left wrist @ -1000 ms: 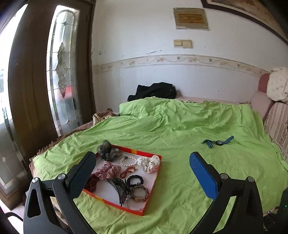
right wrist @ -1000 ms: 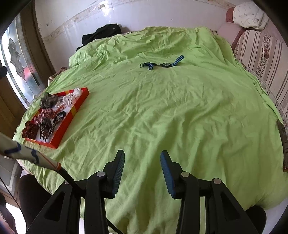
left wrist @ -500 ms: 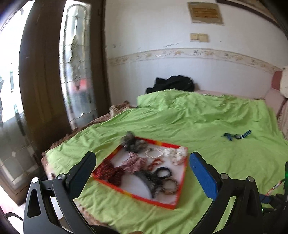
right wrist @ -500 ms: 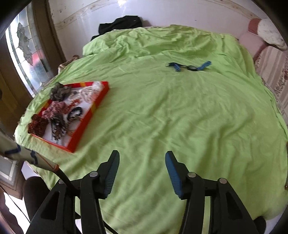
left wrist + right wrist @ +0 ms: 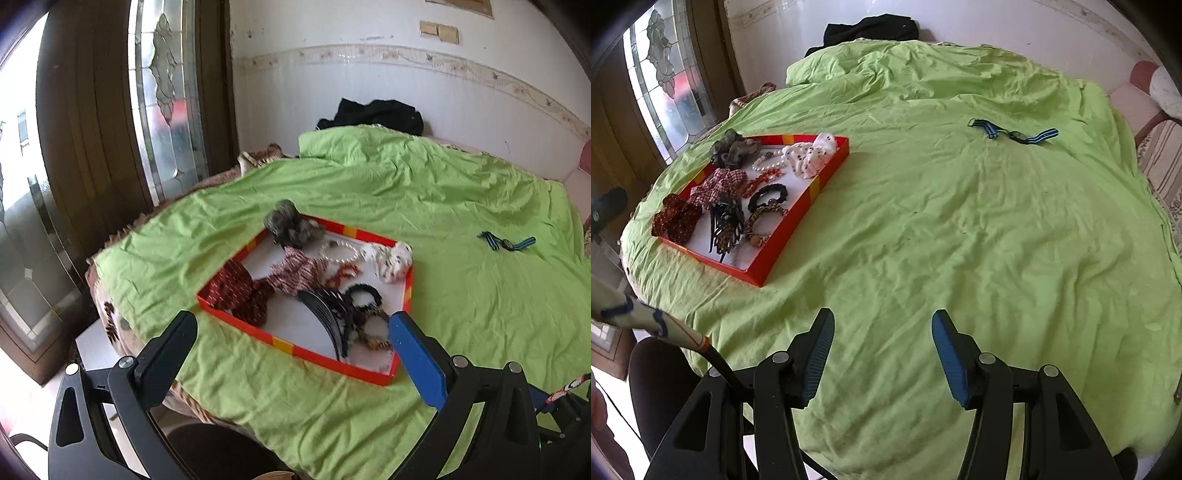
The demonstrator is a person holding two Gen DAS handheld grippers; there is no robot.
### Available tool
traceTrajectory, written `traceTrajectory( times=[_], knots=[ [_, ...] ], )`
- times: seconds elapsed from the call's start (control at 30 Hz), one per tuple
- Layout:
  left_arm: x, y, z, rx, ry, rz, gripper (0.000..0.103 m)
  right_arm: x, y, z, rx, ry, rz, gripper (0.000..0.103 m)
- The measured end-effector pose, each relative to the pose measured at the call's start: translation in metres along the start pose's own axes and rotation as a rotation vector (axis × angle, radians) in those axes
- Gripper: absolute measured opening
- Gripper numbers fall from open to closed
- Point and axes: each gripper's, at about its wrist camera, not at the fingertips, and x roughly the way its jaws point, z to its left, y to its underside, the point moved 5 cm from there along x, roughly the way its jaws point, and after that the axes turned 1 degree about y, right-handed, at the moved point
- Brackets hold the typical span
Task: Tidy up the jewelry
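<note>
A bed covered by a rumpled green sheet (image 5: 960,229) fills the room, and on its left side lies a shallow red tray (image 5: 380,378) with a white floor. Inside it, at the far end, sits a grey scrunchie (image 5: 291,225), half over the far rim, with a pearl bracelet (image 5: 340,251) and a white spotted scrunchie (image 5: 388,258) to its right. In the middle lie a red checked scrunchie (image 5: 299,271) and a small coral bead bracelet (image 5: 341,275); a dark red scrunchie (image 5: 240,291) sits against the left rim. Nearer lie a black hair comb (image 5: 328,317), a black scrunchie (image 5: 362,295) and a leopard-print hair tie (image 5: 373,339). Well apart from the tray, on the bare sheet toward the far right, lies a watch with a blue and black striped strap (image 5: 1015,133), stretched out flat. The left gripper (image 5: 291,354) hangs just over the near edge of the tray, its fingers spread wide with nothing between them. The right gripper (image 5: 882,358) hovers over the empty near middle of the sheet, its fingers moderately apart and holding nothing. A black garment (image 5: 871,27) is heaped by the white wall at the far end of the bed, and a dark door with patterned glass (image 5: 166,110) stands on the left.
</note>
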Motion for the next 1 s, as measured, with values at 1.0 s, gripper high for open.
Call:
traceTrajectory(
  times=[1.0],
  knots=[
    [0.016,0.030,-0.024,0.014,0.117,0.156,0.103,-0.003,0.002,-0.005,-0.013,0.113,-0.009,0.064]
  ],
)
